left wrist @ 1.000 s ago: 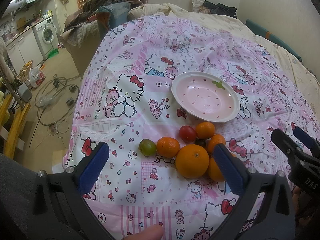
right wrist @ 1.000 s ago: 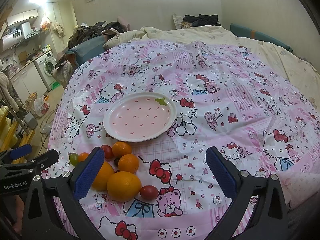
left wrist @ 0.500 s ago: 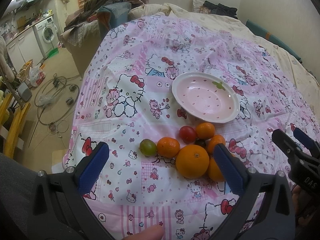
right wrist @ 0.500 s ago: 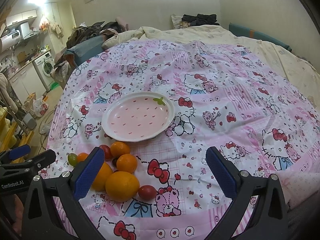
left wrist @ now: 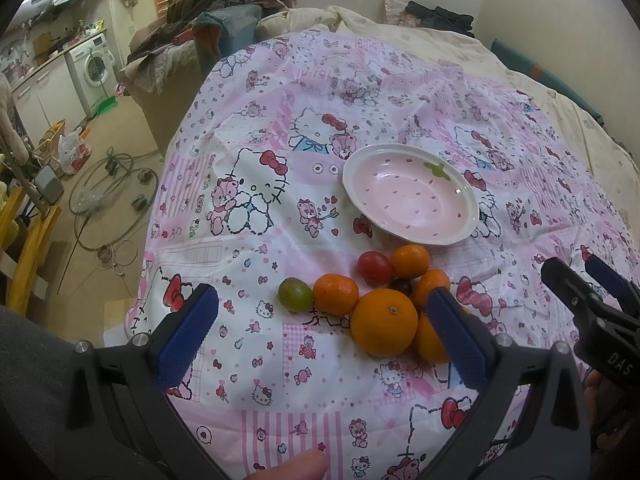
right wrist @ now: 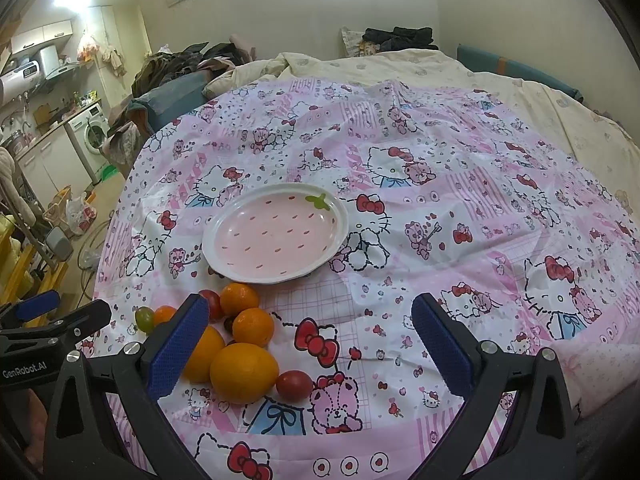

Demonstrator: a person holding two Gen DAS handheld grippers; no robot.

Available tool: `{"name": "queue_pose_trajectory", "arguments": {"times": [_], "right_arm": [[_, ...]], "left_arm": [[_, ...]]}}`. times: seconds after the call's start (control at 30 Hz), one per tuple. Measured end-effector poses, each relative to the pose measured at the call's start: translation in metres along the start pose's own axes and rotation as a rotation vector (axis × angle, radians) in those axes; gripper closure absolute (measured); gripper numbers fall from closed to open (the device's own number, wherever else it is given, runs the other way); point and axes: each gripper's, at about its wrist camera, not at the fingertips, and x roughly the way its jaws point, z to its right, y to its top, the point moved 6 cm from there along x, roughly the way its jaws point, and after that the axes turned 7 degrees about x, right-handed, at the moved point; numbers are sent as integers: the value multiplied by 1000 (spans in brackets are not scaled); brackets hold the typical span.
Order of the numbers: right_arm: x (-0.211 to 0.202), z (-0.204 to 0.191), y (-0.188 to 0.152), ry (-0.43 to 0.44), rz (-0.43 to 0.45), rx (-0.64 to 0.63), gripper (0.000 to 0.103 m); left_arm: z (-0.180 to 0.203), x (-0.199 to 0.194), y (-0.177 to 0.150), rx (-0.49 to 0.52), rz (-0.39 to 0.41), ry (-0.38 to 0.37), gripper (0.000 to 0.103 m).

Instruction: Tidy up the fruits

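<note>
- The fruits lie in a tight cluster on the pink cartoon-print cloth (right wrist: 460, 208), just on the near side of the strawberry plate (right wrist: 276, 234).
- The large orange (left wrist: 384, 323) sits at the near edge of the cluster, touching a small mandarin (left wrist: 335, 294) to its left.
- A green tomato (left wrist: 295, 294) lies just beside that mandarin, at the cluster's left end.
- A red tomato (left wrist: 374, 268) and another mandarin (left wrist: 410, 260) sit closest to the plate, which holds nothing.
- In the right wrist view a second red tomato (right wrist: 294, 385) rests beside a big orange (right wrist: 244, 372).
- The left tool (left wrist: 320, 340) hangs over the cluster's near side, spread wide, gripping nothing.
- The right tool (right wrist: 308, 344) hangs just right of the fruits, likewise spread wide and gripping nothing.
- A fingertip (left wrist: 290, 468) shows at the bottom edge of the left wrist view.
- The cloth covers a bed; a washing machine (left wrist: 94, 66) stands far off at left.
</note>
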Motion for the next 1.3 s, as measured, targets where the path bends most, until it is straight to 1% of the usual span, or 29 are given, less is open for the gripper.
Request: {"name": "queue_pose_trajectory", "arguments": {"times": [0.9, 0.97, 1.07, 1.1, 1.2, 1.3], "right_arm": [[1, -1, -1, 1, -3, -3, 0], [6, -1, -3, 42, -51, 23, 0], [15, 0, -3, 149, -177, 61, 0], [20, 0, 0, 188, -232, 60, 0], [30, 5, 3, 193, -319, 26, 0], [50, 7, -6, 174, -468, -89, 0]], "left_arm": [[1, -1, 1, -3, 1, 2, 0], [0, -1, 1, -13, -3, 5, 0], [-3, 2, 0, -27, -21, 7, 0], [-4, 3, 0, -31, -28, 10, 0], [-8, 4, -1, -48, -41, 13, 0], [-14, 7, -3, -67, -56, 22, 0]]}}
